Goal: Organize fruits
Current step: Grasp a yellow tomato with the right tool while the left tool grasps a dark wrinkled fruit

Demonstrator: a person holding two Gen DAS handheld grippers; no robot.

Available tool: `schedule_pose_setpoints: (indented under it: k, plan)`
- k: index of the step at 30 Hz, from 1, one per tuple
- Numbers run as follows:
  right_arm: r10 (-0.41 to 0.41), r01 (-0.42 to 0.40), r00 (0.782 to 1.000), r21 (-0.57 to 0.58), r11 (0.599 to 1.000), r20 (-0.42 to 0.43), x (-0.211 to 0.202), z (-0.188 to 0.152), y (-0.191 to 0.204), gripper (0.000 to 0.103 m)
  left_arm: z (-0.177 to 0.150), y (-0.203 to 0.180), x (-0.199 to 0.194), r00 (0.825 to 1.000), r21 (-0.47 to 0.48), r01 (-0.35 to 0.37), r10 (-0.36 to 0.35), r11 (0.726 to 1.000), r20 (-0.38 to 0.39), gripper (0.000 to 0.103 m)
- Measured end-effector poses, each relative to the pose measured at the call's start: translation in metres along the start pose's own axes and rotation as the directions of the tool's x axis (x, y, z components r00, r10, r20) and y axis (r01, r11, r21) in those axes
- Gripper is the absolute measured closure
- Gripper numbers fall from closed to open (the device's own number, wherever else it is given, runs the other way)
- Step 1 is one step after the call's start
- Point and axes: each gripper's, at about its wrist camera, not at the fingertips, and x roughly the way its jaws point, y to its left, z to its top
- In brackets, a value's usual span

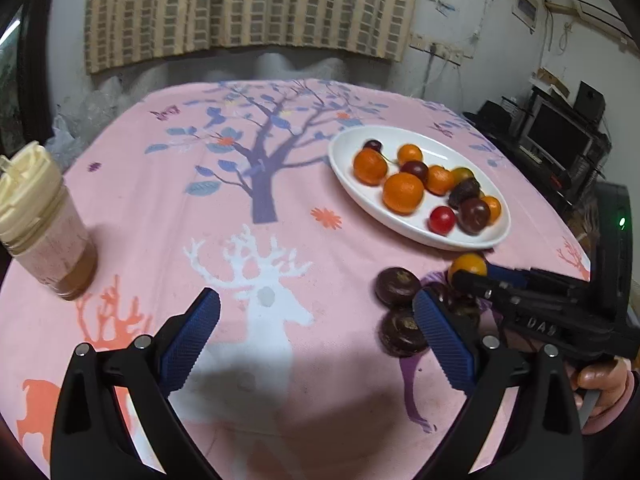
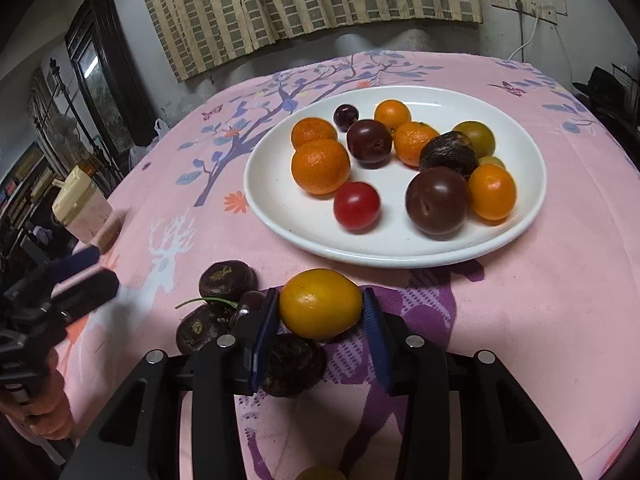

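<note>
1. Closest to the lens in the right wrist view, the right gripper (image 2: 320,312) is squeezing a yellow-orange fruit (image 2: 320,303) between its blue pads, just short of the plate's near rim.
2. The left gripper (image 1: 316,320) is sitting with its jaws spread wide and nothing between them, over the white deer print on the pink tablecloth (image 1: 240,208).
3. Counting the white plate (image 2: 276,216): I'm seeing about six orange citrus, one red tomato (image 2: 357,205), three dark plums, one dark wrinkly fruit (image 2: 449,153) and a greenish one (image 2: 476,136), with one more mostly hidden.
4. Off the plate, three dark brown flat fruits (image 1: 398,286) are lying in a cluster on the cloth, touching each other, at about 7 o'clock from the held fruit.
5. From the left gripper, that cluster is sitting at roughly 2 o'clock, right beside its right finger.
6. One lidded jar (image 1: 44,220) is standing at 10 o'clock from the left gripper, well apart from the plate.
</note>
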Motion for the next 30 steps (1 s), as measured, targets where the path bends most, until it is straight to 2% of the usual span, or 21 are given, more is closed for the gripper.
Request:
schedule_pose_setpoints:
  k: [3,4,5,8,11,15,21,22,27,30]
  plan:
    - [0.048,-0.052,0.996,0.046,0.998,0.073,-0.022,0.005,-0.007,0.061,-0.005,-0.010,0.008,0.993,0.045,0.104,-0.101,0.994,-0.069,0.008]
    - [0.049,-0.053,0.995,0.052,0.997,0.092,-0.027,0.005,-0.009,0.061,-0.008,-0.018,0.011,0.989,0.083,0.129,-0.121,0.988,-0.089,0.016]
    - [0.047,-0.054,0.993,0.061,0.997,0.109,-0.032,0.006,-0.012,0.061,-0.011,-0.025,0.014,0.986,0.119,0.140,-0.128,0.983,-0.103,0.024]
    - [0.043,-0.054,0.993,0.102,0.993,0.108,-0.034,0.007,-0.021,0.061,-0.021,-0.041,0.023,0.984,0.194,0.146,-0.121,0.970,-0.134,0.035]
    - [0.035,-0.047,0.994,0.119,0.992,0.099,-0.033,0.008,-0.025,0.061,-0.027,-0.050,0.033,0.985,0.228,0.128,-0.098,0.965,-0.139,0.038]
    - [0.043,-0.056,0.993,0.116,0.992,0.109,-0.036,0.009,-0.023,0.061,-0.025,-0.054,0.043,0.979,0.212,0.168,-0.138,0.963,-0.152,0.044]
    - [0.052,-0.064,0.992,0.109,0.992,0.112,-0.038,0.010,-0.021,0.061,-0.027,-0.060,0.051,0.984,0.245,0.137,-0.104,0.960,-0.142,0.055]
    - [0.052,-0.064,0.992,0.109,0.992,0.112,-0.038,0.010,-0.021,0.061,-0.027,-0.059,0.050,0.985,0.240,0.136,-0.104,0.961,-0.141,0.060]
    - [0.047,-0.061,0.992,0.114,0.992,0.117,-0.038,0.010,-0.021,0.061,-0.031,-0.051,0.040,0.977,0.191,0.172,-0.142,0.966,-0.161,0.060]
    - [0.058,-0.072,0.991,0.119,0.990,0.119,-0.039,0.010,-0.022,0.061,-0.038,-0.047,0.023,0.964,0.152,0.234,-0.209,0.960,-0.166,0.060]
